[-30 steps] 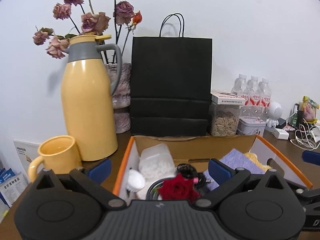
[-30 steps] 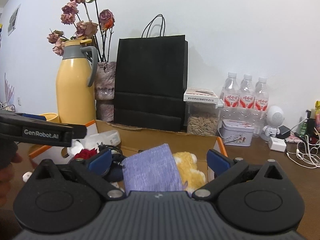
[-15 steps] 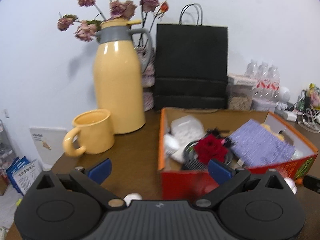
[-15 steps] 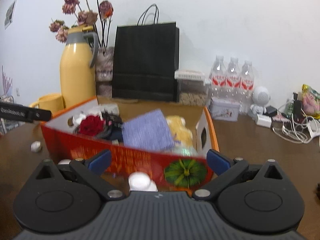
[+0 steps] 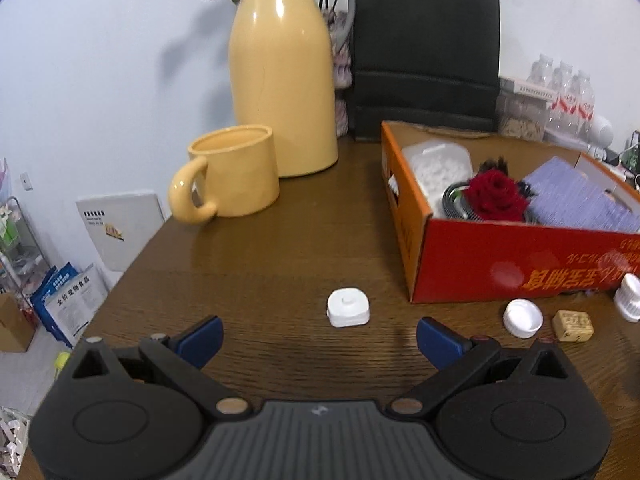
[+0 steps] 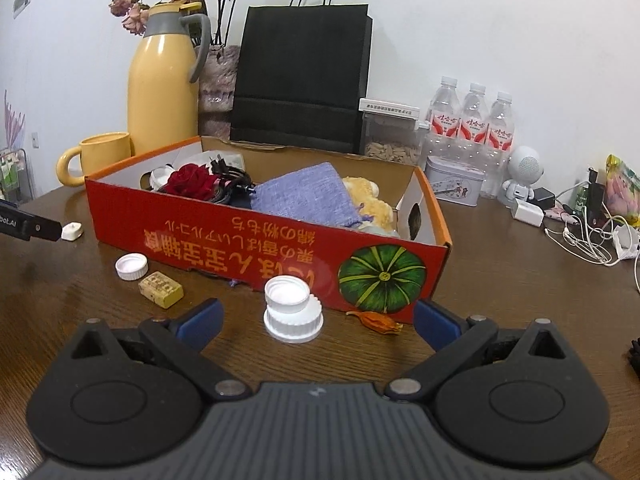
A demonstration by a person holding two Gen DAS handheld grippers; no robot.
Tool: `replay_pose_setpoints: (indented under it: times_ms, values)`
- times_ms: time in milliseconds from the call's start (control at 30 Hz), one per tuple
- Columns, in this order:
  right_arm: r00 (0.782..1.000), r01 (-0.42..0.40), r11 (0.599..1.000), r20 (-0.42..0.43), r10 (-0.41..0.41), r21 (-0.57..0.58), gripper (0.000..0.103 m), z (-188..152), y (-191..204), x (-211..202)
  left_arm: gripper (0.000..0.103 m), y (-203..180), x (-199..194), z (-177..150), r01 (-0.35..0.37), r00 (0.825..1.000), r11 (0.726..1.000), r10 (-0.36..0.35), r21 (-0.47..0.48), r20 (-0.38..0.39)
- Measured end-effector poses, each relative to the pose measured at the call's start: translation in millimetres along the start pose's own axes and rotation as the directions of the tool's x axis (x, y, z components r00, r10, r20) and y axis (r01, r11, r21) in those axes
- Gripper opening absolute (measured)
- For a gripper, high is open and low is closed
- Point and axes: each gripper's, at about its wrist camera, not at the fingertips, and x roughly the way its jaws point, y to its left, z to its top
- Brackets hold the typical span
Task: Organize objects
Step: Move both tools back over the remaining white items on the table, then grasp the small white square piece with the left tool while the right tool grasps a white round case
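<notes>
An orange cardboard box (image 6: 256, 240) (image 5: 500, 264) holds a red rose (image 6: 192, 180) (image 5: 494, 196), a purple cloth (image 6: 304, 196), a yellow plush toy (image 6: 368, 200) and a white container (image 5: 436, 168). On the table in front of it lie a white square piece (image 5: 348, 308) (image 6: 72, 231), a white cap (image 6: 131, 266) (image 5: 522, 317), a yellow block (image 6: 161, 289) (image 5: 573, 325), stacked white caps (image 6: 292, 308) and a dried orange bit (image 6: 376, 322). My left gripper (image 5: 318, 336) is open just short of the white square piece. My right gripper (image 6: 316, 320) is open, with the stacked caps between its fingers' line.
A yellow thermos (image 5: 282, 72), a yellow mug (image 5: 228, 178), dried flowers and a black paper bag (image 6: 300, 76) stand behind the box. Water bottles (image 6: 472, 120), a tin (image 6: 454, 186), a jar of seeds, a small white robot figure and cables (image 6: 588, 236) are at the right. The table's left edge (image 5: 132, 264) is near.
Both grippers have pulled back from above the box and dropped low toward the table in front of it. The small objects on the table have come into view.
</notes>
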Motion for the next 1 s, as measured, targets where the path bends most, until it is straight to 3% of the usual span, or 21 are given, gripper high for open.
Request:
replay_pose_setpoints:
  times_ms: [133, 300, 367, 433, 567, 633, 700, 1000]
  values:
    - [1.000, -0.003, 1.000, 0.004, 0.003, 0.000, 0.099, 1, 2, 1, 0.102, -4, 18, 4, -0.017, 0.999, 0.999, 0.017, 0.029, -0.028]
    - [1.000, -0.026, 1.000, -0.004, 0.026, 0.011, 0.083, 5, 4, 9, 0.085, -2, 32, 11, -0.005, 0.999, 1.000, 0.005, 0.002, -0.040]
    - [1.000, -0.030, 1.000, -0.007, 0.030, 0.010, 0.078, 7, 7, 13, 0.051, 4, 32, 12, 0.015, 0.999, 0.999, -0.016, -0.034, -0.033]
    - [0.999, -0.037, 0.999, -0.015, 0.037, 0.012, 0.073, 10, 9, 18, 0.025, 7, 29, 12, 0.037, 0.999, 0.998, -0.038, -0.051, -0.023]
    - [0.998, -0.045, 0.998, -0.044, 0.047, 0.032, 0.062, 13, 10, 30, 0.025, 7, 25, 11, 0.040, 0.999, 0.998, -0.040, -0.058, -0.006]
    - [0.997, -0.049, 0.997, -0.055, 0.052, 0.057, 0.051, 14, 8, 34, 0.025, 7, 22, 10, 0.033, 0.999, 0.998, -0.033, -0.059, 0.007]
    - [0.996, -0.056, 0.996, -0.063, 0.060, 0.065, 0.031, 15, 8, 36, 0.025, 7, 19, 10, 0.032, 0.999, 0.997, -0.031, -0.063, 0.015]
    - [0.998, -0.068, 0.996, -0.005, 0.068, 0.062, 0.029, 12, 10, 21, 0.025, 6, -1, 2, 0.027, 0.997, 0.997, -0.021, -0.069, 0.078]
